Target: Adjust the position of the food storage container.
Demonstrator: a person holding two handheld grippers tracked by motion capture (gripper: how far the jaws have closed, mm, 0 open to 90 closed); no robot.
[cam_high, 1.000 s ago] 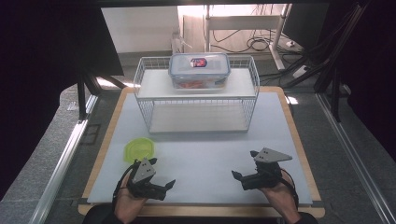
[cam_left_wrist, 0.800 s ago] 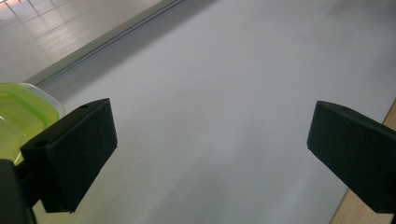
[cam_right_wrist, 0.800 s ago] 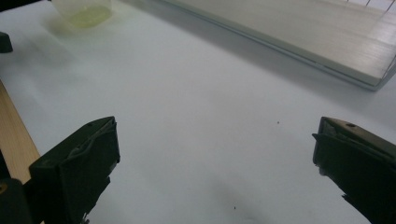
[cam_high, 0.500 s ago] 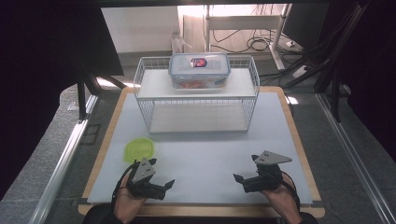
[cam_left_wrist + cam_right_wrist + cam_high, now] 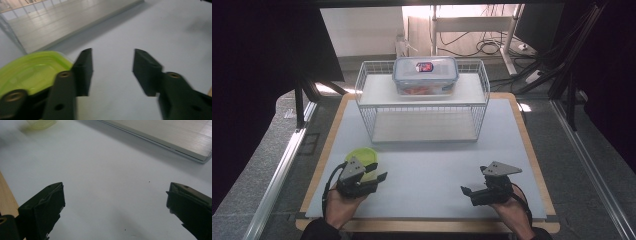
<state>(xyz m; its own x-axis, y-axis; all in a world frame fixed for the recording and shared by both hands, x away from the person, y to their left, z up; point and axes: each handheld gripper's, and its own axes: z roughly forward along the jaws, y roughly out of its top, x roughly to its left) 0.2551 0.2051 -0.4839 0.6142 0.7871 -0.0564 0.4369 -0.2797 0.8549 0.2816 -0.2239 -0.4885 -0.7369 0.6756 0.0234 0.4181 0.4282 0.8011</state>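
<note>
A yellow-green lid lies on the white mat at the front left, and in the left gripper view the lid sits just left of my jaws. My left gripper is open beside it, with nothing between its fingers. My right gripper stands wide open over bare mat at the front right. Its view shows the gripper with jaws far apart and the lid far off. A clear lidded box with red contents rests on top of the wire rack.
The white mat covers a wooden board whose edge frames it. The wire rack stands at the back centre with an open lower shelf. Metal rails and cables lie beyond the table.
My left gripper has moved forward and a little left, up beside the green lid. The right gripper has shifted slightly toward the front edge.
</note>
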